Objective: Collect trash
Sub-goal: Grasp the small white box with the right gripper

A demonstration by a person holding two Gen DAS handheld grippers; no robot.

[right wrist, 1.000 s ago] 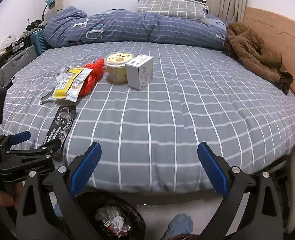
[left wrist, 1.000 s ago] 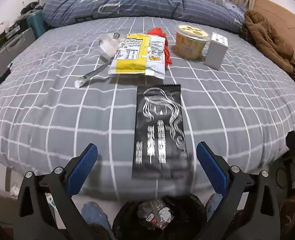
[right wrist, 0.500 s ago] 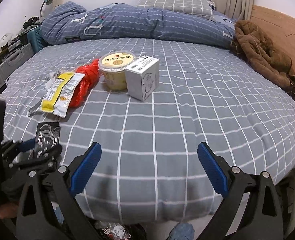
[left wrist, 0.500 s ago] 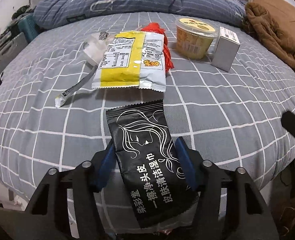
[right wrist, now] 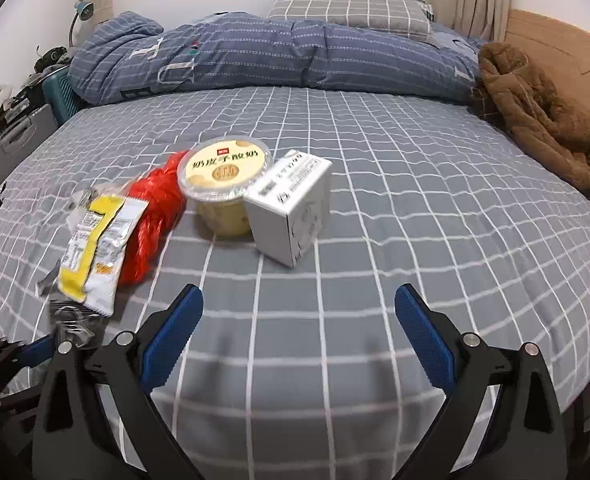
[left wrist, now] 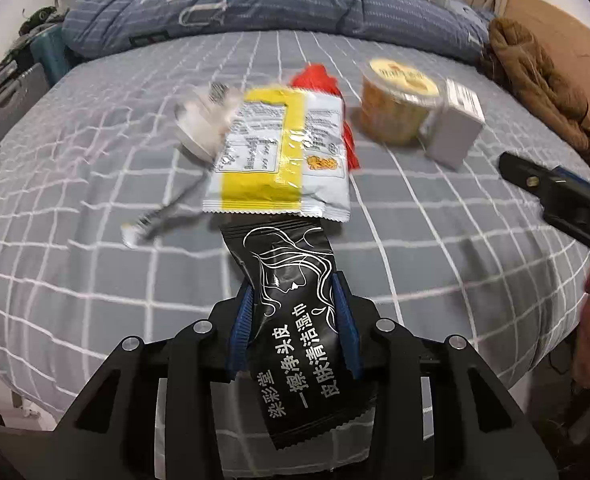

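Note:
My left gripper [left wrist: 293, 300] is shut on a black wet-wipe packet [left wrist: 295, 320] near the bed's front edge. Beyond it lie a yellow and white snack bag [left wrist: 279, 160], a red plastic bag [left wrist: 323, 84], a clear crumpled wrapper [left wrist: 203, 128], a yellow yogurt cup [left wrist: 395, 104] and a small white box [left wrist: 453, 128]. My right gripper [right wrist: 297, 332] is open and empty above the bed, short of the white box [right wrist: 291, 212] and yogurt cup [right wrist: 223, 184]. The snack bag [right wrist: 95, 244] and red bag [right wrist: 155, 216] lie to its left. The left gripper [right wrist: 23, 356] shows at the lower left.
A grey checked bed sheet [right wrist: 415, 220] covers the bed. A rolled blue duvet [right wrist: 255, 56] and pillow lie at the back. A brown coat [right wrist: 535, 120] lies by the wooden headboard at right. A suitcase [right wrist: 11, 144] stands at left.
My left gripper moved forward over the black packet and shut on it. My right gripper moved forward over the bed toward the cup and box. The bin has left both views.

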